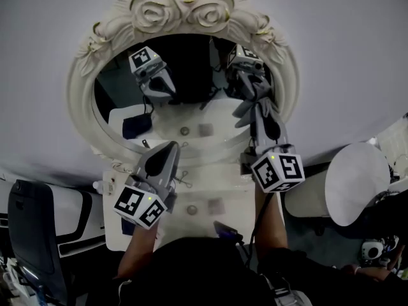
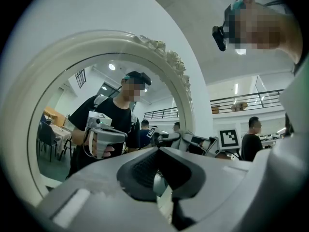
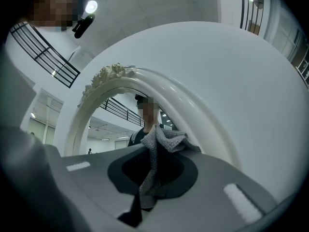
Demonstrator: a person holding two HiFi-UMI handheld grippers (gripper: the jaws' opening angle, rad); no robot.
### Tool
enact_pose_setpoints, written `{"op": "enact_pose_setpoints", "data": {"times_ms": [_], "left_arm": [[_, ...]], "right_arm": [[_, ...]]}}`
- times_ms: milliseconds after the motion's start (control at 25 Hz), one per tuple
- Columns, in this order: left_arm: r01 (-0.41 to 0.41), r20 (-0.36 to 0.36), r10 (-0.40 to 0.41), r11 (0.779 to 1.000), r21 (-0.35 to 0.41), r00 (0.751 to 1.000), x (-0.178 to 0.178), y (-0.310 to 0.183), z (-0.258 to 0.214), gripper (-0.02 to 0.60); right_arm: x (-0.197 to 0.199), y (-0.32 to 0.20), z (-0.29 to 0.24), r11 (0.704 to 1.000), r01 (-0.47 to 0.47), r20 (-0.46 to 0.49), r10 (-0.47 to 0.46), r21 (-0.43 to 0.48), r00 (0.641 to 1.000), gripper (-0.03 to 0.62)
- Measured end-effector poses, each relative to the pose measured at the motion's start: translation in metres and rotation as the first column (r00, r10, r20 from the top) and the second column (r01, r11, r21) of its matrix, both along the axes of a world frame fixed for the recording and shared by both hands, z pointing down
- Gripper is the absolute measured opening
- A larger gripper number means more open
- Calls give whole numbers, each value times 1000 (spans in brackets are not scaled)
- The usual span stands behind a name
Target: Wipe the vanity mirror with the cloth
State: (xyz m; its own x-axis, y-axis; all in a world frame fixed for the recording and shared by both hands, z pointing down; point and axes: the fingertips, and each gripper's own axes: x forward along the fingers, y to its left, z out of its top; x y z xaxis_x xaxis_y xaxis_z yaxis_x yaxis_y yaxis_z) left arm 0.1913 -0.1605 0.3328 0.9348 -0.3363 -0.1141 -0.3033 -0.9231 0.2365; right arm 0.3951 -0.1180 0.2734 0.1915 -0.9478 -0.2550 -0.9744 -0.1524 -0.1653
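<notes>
The oval vanity mirror [image 1: 191, 59] has a white carved frame [image 1: 182, 8] with roses on top. My right gripper [image 1: 260, 116] is shut on a grey cloth [image 1: 245, 110], which it holds at the right side of the glass, close to the frame. In the right gripper view the cloth [image 3: 164, 139] sticks up from between the jaws of my right gripper [image 3: 153, 173], in front of the frame [image 3: 145, 81]. My left gripper [image 1: 167, 150] is shut and holds nothing, low at the mirror's bottom left. In the left gripper view my left gripper [image 2: 159, 170] points at the glass [image 2: 96, 105].
A white vanity table [image 1: 204, 199] with drawer knobs stands under the mirror. A white round seat [image 1: 357, 183] is at the right and a dark chair [image 1: 32, 228] at the left. A grey wall [image 1: 344, 56] is behind the mirror.
</notes>
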Motion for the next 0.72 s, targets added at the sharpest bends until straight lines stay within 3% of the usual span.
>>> {"op": "enact_pose_setpoints", "data": {"times_ms": [720], "left_arm": [[91, -40, -91, 996, -5, 995, -63, -5, -8, -3]], "right_arm": [[-71, -37, -11, 992, 126, -18, -126, -12, 992, 18]]}}
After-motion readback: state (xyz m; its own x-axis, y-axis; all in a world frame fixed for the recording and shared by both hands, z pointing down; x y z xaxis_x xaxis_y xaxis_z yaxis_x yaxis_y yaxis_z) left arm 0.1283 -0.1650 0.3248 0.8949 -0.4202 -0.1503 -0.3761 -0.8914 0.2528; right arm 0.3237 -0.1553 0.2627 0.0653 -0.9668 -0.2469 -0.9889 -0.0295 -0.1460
